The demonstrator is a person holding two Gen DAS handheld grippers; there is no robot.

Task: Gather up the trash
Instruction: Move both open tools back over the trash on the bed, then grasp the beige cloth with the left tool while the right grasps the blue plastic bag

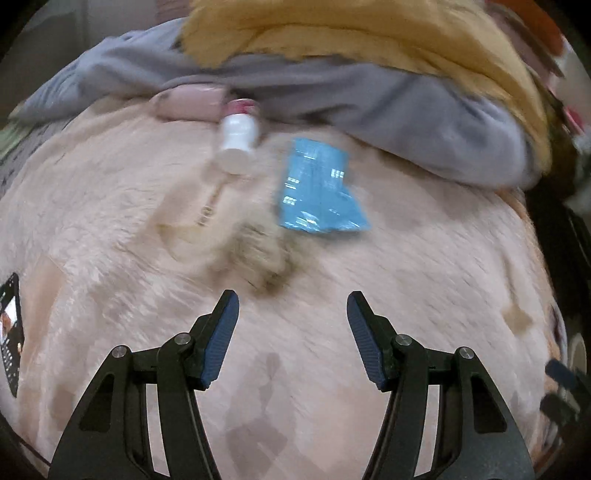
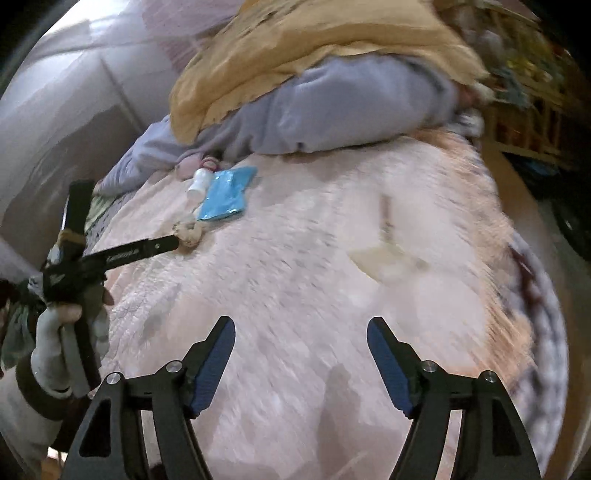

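On a pale pink fuzzy blanket (image 1: 406,295) lie a blue foil wrapper (image 1: 317,188), a small white bottle (image 1: 238,138) with a red label, and a crumpled beige wad (image 1: 258,254). My left gripper (image 1: 293,306) is open and empty, just short of the wad. The right wrist view shows the wrapper (image 2: 227,192), the bottle (image 2: 199,182), the wad (image 2: 190,236) and the left gripper's finger tip touching or just beside the wad. My right gripper (image 2: 301,328) is open and empty over the blanket (image 2: 295,277), with a flat cream scrap (image 2: 384,258) ahead.
A grey garment (image 1: 369,99) and a mustard cloth (image 1: 351,33) are piled behind the trash. A phone (image 1: 11,332) lies at the blanket's left edge. A pink sock (image 1: 188,101) sits by the bottle. Shelves (image 2: 535,110) stand at far right.
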